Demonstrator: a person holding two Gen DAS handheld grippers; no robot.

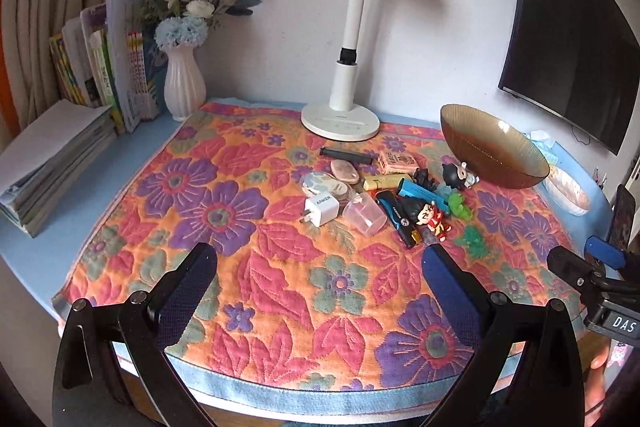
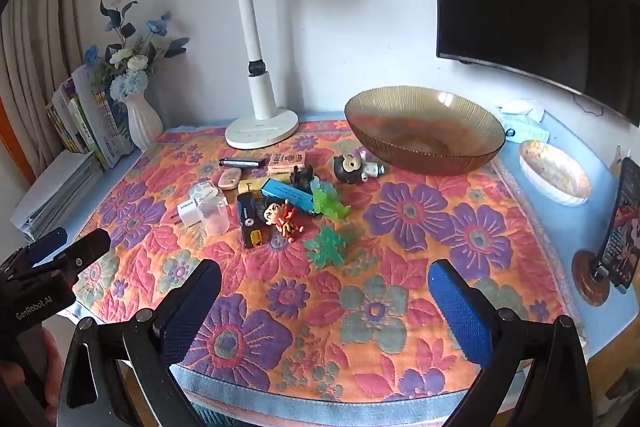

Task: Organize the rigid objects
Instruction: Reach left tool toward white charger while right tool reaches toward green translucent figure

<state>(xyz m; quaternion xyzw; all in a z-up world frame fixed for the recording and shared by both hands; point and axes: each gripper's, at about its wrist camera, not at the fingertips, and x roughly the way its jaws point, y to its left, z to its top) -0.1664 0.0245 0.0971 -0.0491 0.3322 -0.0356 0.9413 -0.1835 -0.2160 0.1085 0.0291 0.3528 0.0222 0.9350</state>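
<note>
A pile of small items lies mid-table on the floral cloth: a white charger (image 1: 321,205) (image 2: 188,212), a clear plastic cup (image 1: 365,213) (image 2: 214,211), a red cartoon figure (image 1: 434,216) (image 2: 285,215), a blue box (image 1: 420,191) (image 2: 289,193), a black figurine (image 1: 458,175) (image 2: 351,167) and green toys (image 2: 326,247). An amber glass bowl (image 1: 492,147) (image 2: 424,133) stands behind them to the right, with nothing in it. My left gripper (image 1: 320,259) and right gripper (image 2: 325,277) hover open over the near edge, both holding nothing.
A white desk lamp (image 1: 340,119) (image 2: 262,131) stands at the back. A white vase with flowers (image 1: 184,87) and books (image 1: 104,67) fill the back left. A small white bowl (image 2: 554,177) and a phone on a stand (image 2: 620,227) sit at the right.
</note>
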